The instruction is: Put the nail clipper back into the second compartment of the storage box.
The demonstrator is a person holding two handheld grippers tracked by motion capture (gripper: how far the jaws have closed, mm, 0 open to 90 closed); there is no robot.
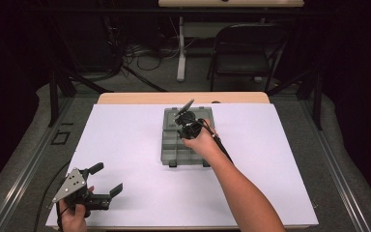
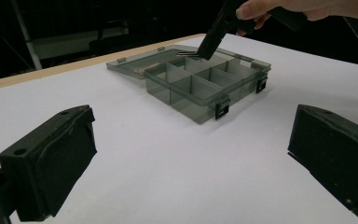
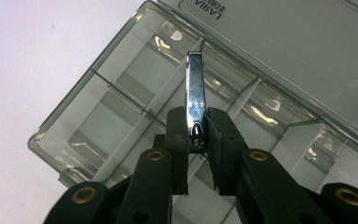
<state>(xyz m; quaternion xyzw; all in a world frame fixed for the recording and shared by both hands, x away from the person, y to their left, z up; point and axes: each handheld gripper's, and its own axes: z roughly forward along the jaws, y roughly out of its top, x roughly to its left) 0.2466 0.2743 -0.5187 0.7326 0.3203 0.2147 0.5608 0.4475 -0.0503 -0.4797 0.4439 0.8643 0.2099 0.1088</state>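
Left gripper point(image 1: 107, 180) sits near the table's front edge, well short of the smoky grey clear plastic compartment box point(image 1: 171, 145), jaws spread, nothing between. Right gripper point(image 3: 198, 135) is clamped on a shiny metal nail clipper point(image 3: 196, 100), held over the box's open compartments.

"LARIA", upside down, on box lid point(image 3: 279, 56)

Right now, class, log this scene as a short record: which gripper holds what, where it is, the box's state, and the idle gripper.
holder: right gripper, shut on nail clipper
position: above the compartment box, over its far cells
box state: lid open, lying flat behind; visible cells look empty
idle: left gripper, open, near table front edge
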